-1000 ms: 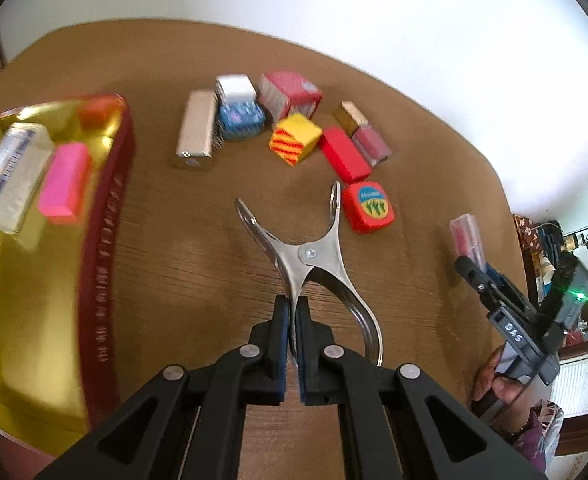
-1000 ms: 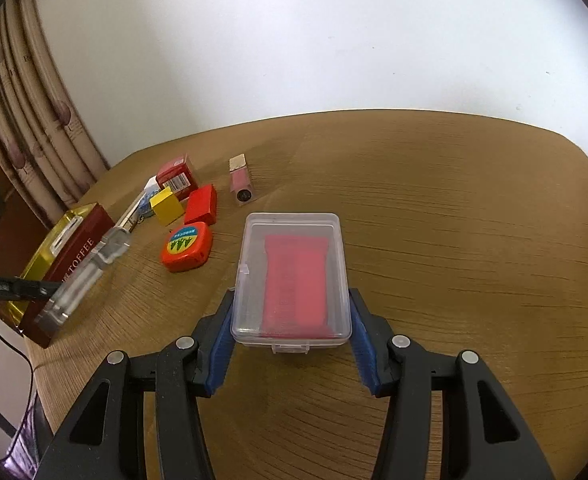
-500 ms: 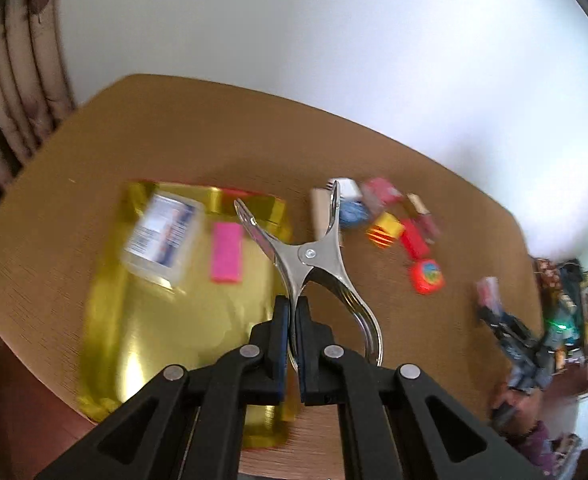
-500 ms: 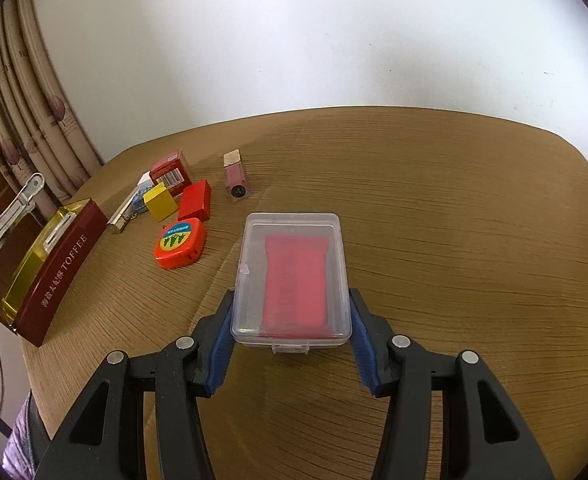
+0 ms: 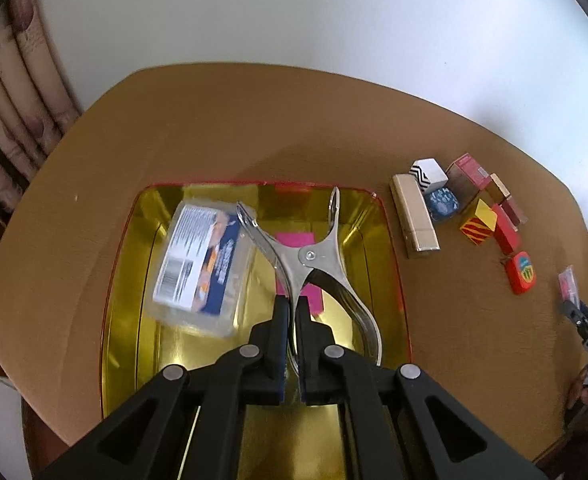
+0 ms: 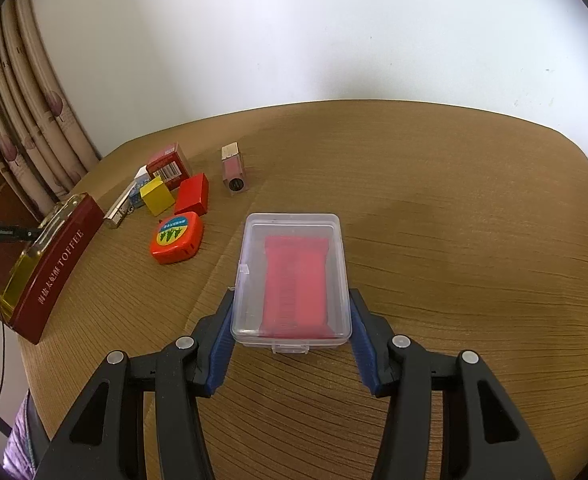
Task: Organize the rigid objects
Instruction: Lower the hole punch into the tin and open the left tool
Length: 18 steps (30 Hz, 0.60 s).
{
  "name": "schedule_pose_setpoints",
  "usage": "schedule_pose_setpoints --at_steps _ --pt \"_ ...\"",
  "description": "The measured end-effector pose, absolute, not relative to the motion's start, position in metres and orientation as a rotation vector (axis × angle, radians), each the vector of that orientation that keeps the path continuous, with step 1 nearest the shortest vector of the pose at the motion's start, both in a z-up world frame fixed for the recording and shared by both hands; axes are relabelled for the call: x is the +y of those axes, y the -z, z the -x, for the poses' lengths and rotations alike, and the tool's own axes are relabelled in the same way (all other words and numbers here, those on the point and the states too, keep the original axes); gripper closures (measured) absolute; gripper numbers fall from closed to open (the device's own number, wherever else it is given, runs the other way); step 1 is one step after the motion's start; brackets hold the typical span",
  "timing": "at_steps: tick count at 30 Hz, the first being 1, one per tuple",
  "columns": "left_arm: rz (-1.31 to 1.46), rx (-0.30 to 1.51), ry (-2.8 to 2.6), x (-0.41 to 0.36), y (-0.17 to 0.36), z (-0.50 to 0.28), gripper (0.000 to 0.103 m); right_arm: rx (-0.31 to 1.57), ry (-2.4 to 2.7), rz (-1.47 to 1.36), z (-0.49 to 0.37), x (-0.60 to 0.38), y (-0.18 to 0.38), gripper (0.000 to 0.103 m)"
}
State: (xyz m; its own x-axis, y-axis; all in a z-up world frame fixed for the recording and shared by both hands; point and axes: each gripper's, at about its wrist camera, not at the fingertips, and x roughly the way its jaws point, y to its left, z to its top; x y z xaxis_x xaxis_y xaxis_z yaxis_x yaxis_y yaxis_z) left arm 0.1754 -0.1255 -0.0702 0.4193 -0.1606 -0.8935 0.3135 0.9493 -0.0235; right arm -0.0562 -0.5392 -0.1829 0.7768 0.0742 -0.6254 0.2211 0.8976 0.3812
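My left gripper (image 5: 291, 312) is shut on a silver metal hole punch (image 5: 314, 258) and holds it above the gold inside of the red toffee tin (image 5: 390, 248). In the tin lie a clear labelled box (image 5: 198, 264) and a pink block (image 5: 296, 240), partly hidden by the punch. My right gripper (image 6: 292, 320) is shut on a clear plastic box with a red insert (image 6: 294, 276), low over the table. The tin shows at the left of the right wrist view (image 6: 60, 260).
A cluster of small items lies right of the tin: gold bar (image 5: 414, 216), zigzag cube (image 5: 428, 174), yellow-red cube (image 5: 479, 226), red block (image 5: 506, 232), orange tape measure (image 5: 523, 272), (image 6: 176, 236), pink bottle (image 6: 234, 168). Curtains (image 6: 22, 120) hang left.
My left gripper has carried the hole punch left from above the table beside the small items to above the tin. The right gripper has held still with its box.
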Motion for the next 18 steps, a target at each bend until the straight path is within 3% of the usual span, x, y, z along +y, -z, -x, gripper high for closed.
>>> schedule_pose_setpoints --at_steps 7,14,16,18 --pt "-0.183 1.146 0.316 -0.137 0.092 -0.183 0.096 0.686 0.083 -0.455 0.055 -0.540 0.184 0.055" --pt "-0.168 1.063 0.311 -0.129 0.070 -0.161 0.091 0.688 0.085 -0.451 0.054 -0.540 0.184 0.055" --pt "-0.131 1.053 0.343 -0.123 0.063 -0.156 0.078 0.690 0.086 -0.451 0.054 -0.540 0.184 0.055" --pt "-0.122 1.048 0.334 -0.116 0.058 -0.151 0.078 0.692 0.086 -0.447 0.053 -0.540 0.184 0.055"
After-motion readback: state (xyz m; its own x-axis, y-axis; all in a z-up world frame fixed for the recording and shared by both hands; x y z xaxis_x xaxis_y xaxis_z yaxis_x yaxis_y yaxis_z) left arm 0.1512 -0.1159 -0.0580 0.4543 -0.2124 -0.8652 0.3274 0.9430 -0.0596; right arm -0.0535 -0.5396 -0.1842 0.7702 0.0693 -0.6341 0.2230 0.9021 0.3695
